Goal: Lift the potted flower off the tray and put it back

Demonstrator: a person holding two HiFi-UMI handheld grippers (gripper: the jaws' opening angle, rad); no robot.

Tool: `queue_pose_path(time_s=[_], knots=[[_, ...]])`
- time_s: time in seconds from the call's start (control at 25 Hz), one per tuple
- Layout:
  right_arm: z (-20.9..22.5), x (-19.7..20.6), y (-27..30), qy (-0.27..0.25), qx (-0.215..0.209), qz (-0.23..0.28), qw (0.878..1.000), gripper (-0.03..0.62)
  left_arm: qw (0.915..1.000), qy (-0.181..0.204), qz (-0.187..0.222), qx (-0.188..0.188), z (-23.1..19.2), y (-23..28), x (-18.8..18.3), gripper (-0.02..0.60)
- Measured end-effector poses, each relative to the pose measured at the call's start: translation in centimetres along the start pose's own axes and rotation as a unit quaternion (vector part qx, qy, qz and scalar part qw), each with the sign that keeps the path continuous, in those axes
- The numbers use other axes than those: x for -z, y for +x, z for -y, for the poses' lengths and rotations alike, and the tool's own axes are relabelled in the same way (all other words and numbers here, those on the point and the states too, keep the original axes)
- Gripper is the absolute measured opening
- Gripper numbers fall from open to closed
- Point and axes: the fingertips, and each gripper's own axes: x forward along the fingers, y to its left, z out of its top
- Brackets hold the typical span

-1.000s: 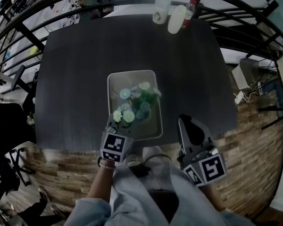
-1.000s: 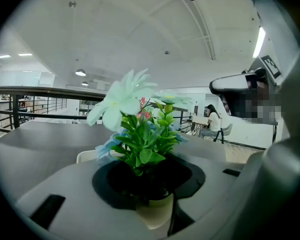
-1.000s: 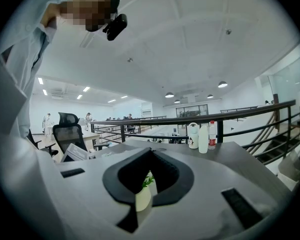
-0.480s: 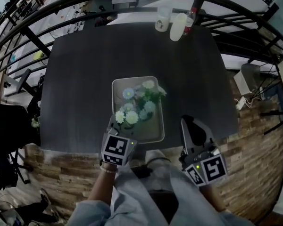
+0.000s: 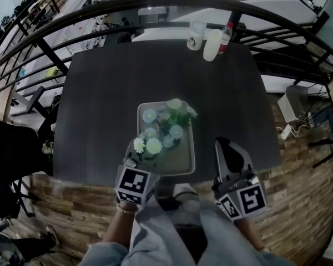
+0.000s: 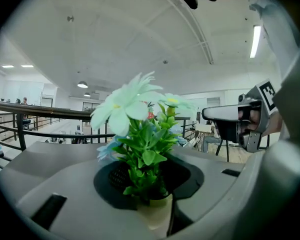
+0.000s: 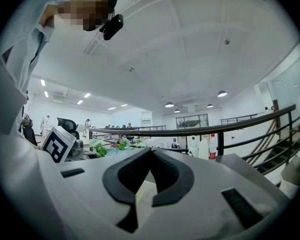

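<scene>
Dark table (image 5: 100, 93); potted flower (image 5: 164, 127) pot mostly hidden by left hand-held gripper (image 5: 143, 157).

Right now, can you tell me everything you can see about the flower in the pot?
The potted flower is a small bunch of white and pale blue daisy-like blooms over bright green leaves, plastic-looking, upright in a little cream pot. The left gripper clamps the pot between its jaws, which have just closed a bit tighter. From above it shows over the pale tray on the dark table; whether it hangs clear of the tray can't be told.
</scene>
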Motion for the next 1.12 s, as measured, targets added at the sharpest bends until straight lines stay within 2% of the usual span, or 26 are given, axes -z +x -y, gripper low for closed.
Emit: queue_pose_path(time_s=[0.52, 1.12], knots=[[-0.2, -1.8, 0.7, -0.006, -0.002, 0.030, 1.000, 0.003, 0.9987, 0.027, 0.039, -0.021, -0.8, -2.5, -5.6, 0.132], [0.1, -1.7, 0.3, -0.008, -0.003, 0.037, 0.999, 0.003, 0.9979, 0.030, 0.048, -0.031, -0.5, -3.6, -6.1, 0.129]])
